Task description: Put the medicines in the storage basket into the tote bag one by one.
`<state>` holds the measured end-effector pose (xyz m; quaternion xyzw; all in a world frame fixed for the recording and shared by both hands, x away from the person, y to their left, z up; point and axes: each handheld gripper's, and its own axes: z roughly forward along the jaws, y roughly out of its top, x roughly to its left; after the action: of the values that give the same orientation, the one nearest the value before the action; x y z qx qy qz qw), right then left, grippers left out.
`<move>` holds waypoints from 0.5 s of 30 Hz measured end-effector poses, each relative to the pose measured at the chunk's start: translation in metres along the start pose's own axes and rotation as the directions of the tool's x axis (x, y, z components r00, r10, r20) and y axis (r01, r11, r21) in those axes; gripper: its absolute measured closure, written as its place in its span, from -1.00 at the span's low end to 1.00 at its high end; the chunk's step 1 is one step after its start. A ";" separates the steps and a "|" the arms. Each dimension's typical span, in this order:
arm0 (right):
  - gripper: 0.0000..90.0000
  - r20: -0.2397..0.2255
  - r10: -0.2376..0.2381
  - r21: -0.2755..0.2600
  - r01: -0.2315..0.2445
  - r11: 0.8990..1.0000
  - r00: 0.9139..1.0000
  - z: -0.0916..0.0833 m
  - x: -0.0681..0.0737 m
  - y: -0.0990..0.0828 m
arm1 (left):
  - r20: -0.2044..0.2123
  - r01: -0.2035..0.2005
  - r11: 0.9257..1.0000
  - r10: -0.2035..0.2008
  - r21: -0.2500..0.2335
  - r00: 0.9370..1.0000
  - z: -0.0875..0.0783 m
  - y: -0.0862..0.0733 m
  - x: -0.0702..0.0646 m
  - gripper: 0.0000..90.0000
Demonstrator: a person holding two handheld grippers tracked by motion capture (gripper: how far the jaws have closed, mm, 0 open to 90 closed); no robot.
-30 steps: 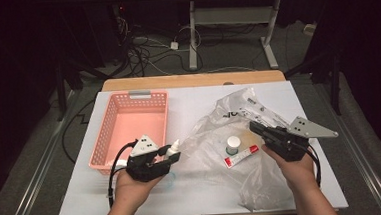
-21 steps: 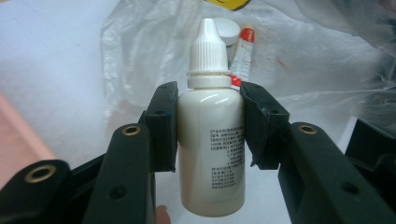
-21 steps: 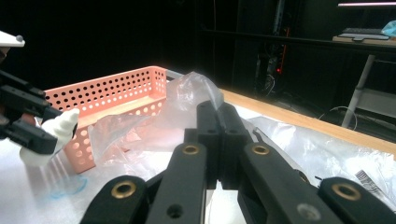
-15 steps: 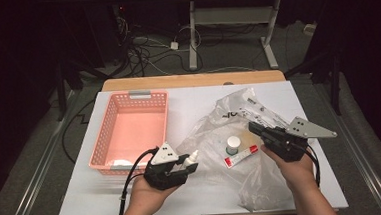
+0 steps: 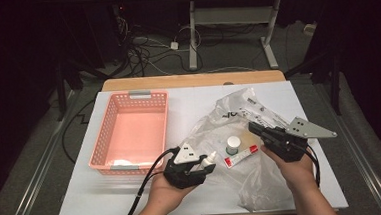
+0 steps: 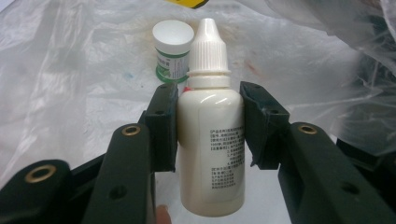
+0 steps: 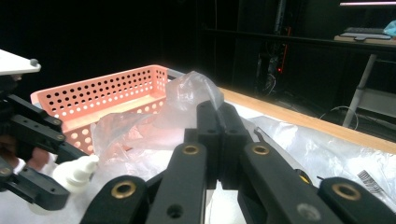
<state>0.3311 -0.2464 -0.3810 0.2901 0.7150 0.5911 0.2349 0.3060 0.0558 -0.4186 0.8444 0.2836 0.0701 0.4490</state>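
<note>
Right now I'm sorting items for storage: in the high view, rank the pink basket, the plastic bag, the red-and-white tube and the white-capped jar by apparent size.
1. plastic bag and pink basket, too close to rank
2. red-and-white tube
3. white-capped jar

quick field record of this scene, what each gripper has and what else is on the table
left gripper: shut on white dropper bottle, beside the bag's opening
right gripper: shut on clear plastic bag, pinching a fold of it
on the bag: small white-capped jar; red and white tube
pink basket: at the table's left
table: white top
</note>
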 end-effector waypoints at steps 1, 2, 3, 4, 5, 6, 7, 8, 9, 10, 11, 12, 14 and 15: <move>1.00 0.000 0.001 0.002 -0.001 1.000 1.000 0.000 0.000 0.000 | 0.000 0.002 1.000 -0.002 0.000 1.000 0.003 0.001 0.000 0.29; 1.00 -0.001 0.000 0.001 0.000 1.000 1.000 0.000 0.000 0.000 | 0.002 0.002 1.000 -0.002 0.002 1.000 0.005 0.002 0.000 0.29; 1.00 0.000 0.000 0.002 0.000 1.000 1.000 0.000 0.000 -0.001 | 0.000 -0.001 1.000 0.001 0.002 1.000 0.008 0.004 0.000 0.29; 1.00 -0.001 0.001 0.003 -0.001 1.000 1.000 0.000 0.000 -0.001 | 0.000 -0.001 1.000 0.001 -0.001 1.000 0.011 0.005 0.000 0.30; 1.00 0.000 0.001 0.003 -0.001 1.000 1.000 0.000 -0.001 -0.001 | 0.000 -0.002 1.000 0.002 -0.004 1.000 0.013 0.007 0.000 0.29; 1.00 0.001 0.005 0.001 -0.005 1.000 1.000 0.000 -0.001 -0.001 | 0.002 0.002 1.000 -0.002 -0.008 1.000 0.015 0.009 0.000 0.29; 1.00 0.001 0.005 0.001 -0.005 1.000 1.000 0.000 -0.001 -0.001 | 0.005 0.004 1.000 -0.004 -0.011 1.000 0.016 0.011 0.000 0.29; 1.00 0.001 0.005 0.000 -0.005 1.000 1.000 0.000 -0.001 -0.001 | 0.004 0.006 1.000 -0.006 -0.018 1.000 0.019 0.014 -0.001 0.29; 1.00 0.001 0.005 0.000 -0.005 1.000 1.000 0.000 -0.001 0.000 | 0.005 0.003 1.000 -0.003 -0.019 1.000 0.021 0.016 -0.001 0.29; 1.00 0.000 0.005 0.000 -0.005 1.000 1.000 0.000 -0.001 0.000 | 0.005 0.000 1.000 0.000 -0.022 1.000 0.024 0.019 -0.002 0.29; 1.00 0.000 0.005 0.000 -0.005 1.000 1.000 0.000 -0.001 0.000 | 0.003 -0.002 1.000 0.002 -0.025 1.000 0.026 0.021 -0.003 0.29; 1.00 0.000 0.006 -0.001 -0.006 1.000 1.000 0.000 -0.001 0.000 | 0.000 -0.006 1.000 0.006 -0.026 1.000 0.029 0.024 -0.004 0.29; 1.00 -0.003 0.004 0.000 -0.004 1.000 1.000 0.001 -0.001 -0.001 | -0.005 -0.011 0.999 0.011 -0.030 1.000 0.034 0.028 -0.004 0.29; 1.00 -0.004 0.002 0.000 -0.002 1.000 1.000 0.001 -0.001 -0.001 | -0.017 -0.016 0.999 0.016 -0.027 1.000 0.037 0.032 -0.004 0.29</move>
<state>0.3322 -0.2461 -0.3818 0.2895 0.7151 0.5920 0.2332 0.3302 0.0132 -0.4149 0.8398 0.2795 0.0845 0.4577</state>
